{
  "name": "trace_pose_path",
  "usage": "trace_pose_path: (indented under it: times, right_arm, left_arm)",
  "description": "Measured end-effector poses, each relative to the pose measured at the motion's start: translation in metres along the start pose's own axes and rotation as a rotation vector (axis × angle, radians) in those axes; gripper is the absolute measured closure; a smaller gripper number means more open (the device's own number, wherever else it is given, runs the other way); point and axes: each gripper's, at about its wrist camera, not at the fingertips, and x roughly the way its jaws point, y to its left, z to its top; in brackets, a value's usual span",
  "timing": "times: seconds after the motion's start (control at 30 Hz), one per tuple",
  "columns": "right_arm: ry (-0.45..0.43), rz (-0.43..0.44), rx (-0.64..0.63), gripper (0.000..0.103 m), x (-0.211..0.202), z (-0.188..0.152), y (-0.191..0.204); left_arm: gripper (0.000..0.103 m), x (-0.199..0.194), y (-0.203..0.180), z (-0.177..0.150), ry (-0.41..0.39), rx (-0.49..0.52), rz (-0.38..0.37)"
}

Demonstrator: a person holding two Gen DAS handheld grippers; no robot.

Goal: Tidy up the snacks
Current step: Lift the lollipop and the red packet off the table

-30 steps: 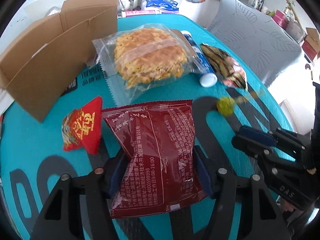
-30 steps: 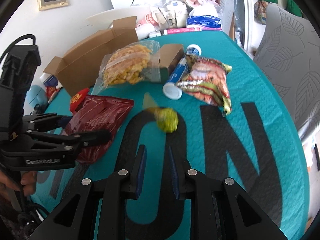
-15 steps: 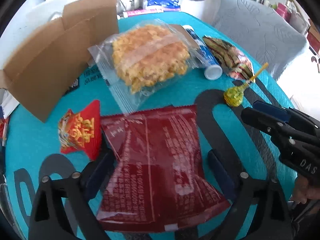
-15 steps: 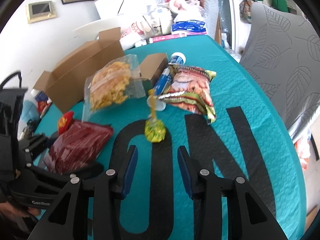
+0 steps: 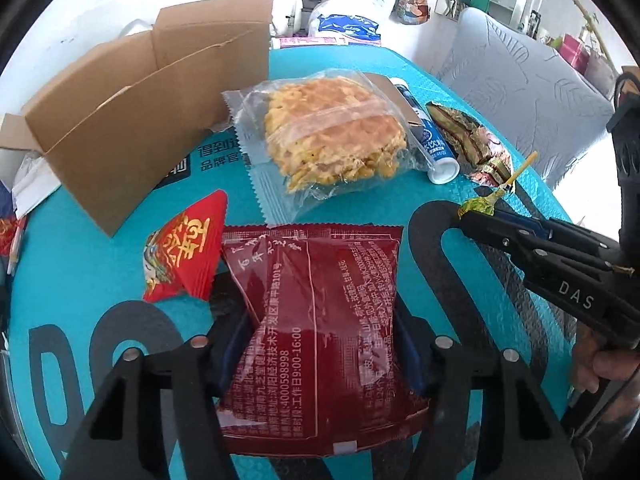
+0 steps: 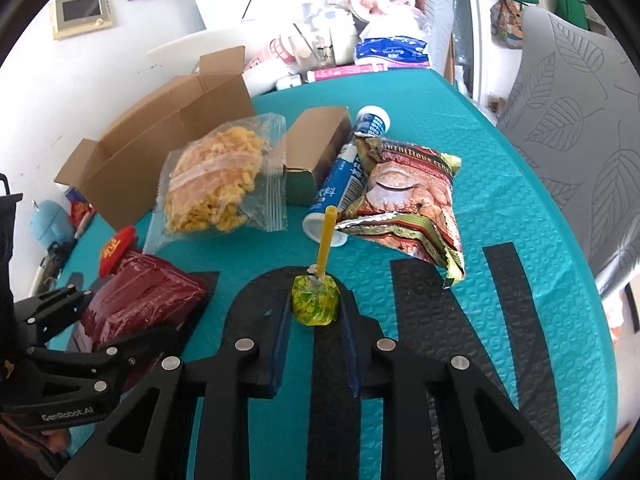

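Both grippers have just closed, the left gripper (image 5: 320, 344) pinching the red packet (image 5: 316, 320) and the right gripper (image 6: 316, 316) pinching the lollipop (image 6: 315, 304), so both seem ready for the cardboard box (image 5: 132, 120) at the table's far left edge

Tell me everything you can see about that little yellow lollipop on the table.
The lollipop has a round head in crinkly yellow-green wrapper and a straight yellow stick pointing away from the camera. It sits low over the teal table cover, squeezed at the head between the right gripper pads, which have just closed on it. Its stick tip overlaps the blue tube's white cap.
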Motion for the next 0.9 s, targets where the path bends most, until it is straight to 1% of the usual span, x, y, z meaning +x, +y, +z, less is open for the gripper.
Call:
trace_pose_path:
  times: [0.03,0.07,0.1,0.2,0.33,0.6,0.73,0.9]
  right_arm:
    - [-0.006,0.011,0.002,0.079,-0.002,-0.001,0.001]
    - [-0.011,0.017,0.003,0.080,-0.004,-0.001,0.001]
    - [-0.015,0.023,0.003,0.080,-0.006,-0.003,0.002]
    - [-0.011,0.038,0.003,0.080,-0.012,-0.008,0.006]
    - [0.000,0.063,0.004,0.080,-0.019,-0.016,0.012]
    - [-0.010,0.112,-0.034,0.079,-0.034,-0.023,0.033]
    - [-0.026,0.138,-0.057,0.079,-0.041,-0.019,0.044]
    - [-0.050,0.170,-0.088,0.079,-0.049,-0.010,0.057]
  left_arm:
    - [0.041,-0.002,0.002,0.000,-0.001,-0.005,-0.008]
    - [0.041,-0.003,-0.007,0.002,-0.003,-0.008,-0.013]
    - [0.041,-0.005,-0.007,0.000,-0.005,-0.010,-0.020]
    - [0.041,-0.004,-0.001,0.007,-0.017,-0.014,-0.047]
    - [0.041,-0.017,0.001,0.008,-0.049,-0.020,-0.071]
    - [0.042,-0.047,0.000,0.012,-0.120,-0.007,-0.075]
    - [0.041,-0.059,0.004,0.011,-0.144,-0.014,-0.071]
    - [0.042,-0.079,0.014,0.014,-0.194,-0.025,-0.056]
